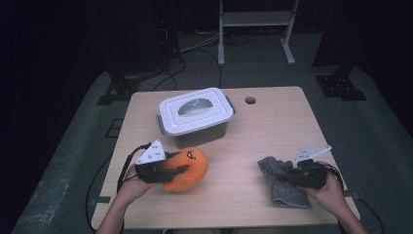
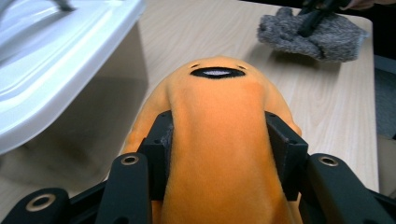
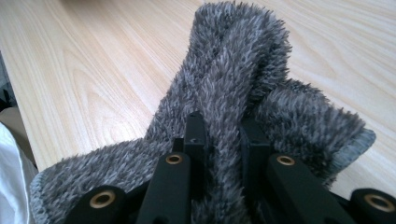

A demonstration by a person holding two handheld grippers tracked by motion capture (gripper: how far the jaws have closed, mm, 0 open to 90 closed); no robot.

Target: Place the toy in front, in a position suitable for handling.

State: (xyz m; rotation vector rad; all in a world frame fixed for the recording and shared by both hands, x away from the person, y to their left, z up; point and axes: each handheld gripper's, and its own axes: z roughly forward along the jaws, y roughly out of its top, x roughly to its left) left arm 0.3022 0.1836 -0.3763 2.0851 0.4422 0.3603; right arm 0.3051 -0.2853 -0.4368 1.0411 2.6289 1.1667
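High view: a lidded white storage box (image 1: 196, 117), contents hidden, sits on the wooden counter (image 1: 272, 117); dark room, grey floor. The left hand-held gripper (image 1: 181, 169) clamps the orange plush toy (image 1: 192, 168) just before the box.

Left gripper view: its jaws squeeze the toy's sides.

Right gripper view: the right hand-held gripper (image 3: 223, 128) pinches a ridge of the grey fuzzy cloth (image 3: 243, 70).

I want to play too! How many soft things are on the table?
2. An orange plush lies at the left in front of the box, squeezed by the left gripper. A grey cloth lies at the right, pinched by the right gripper. The shut box could hide more.
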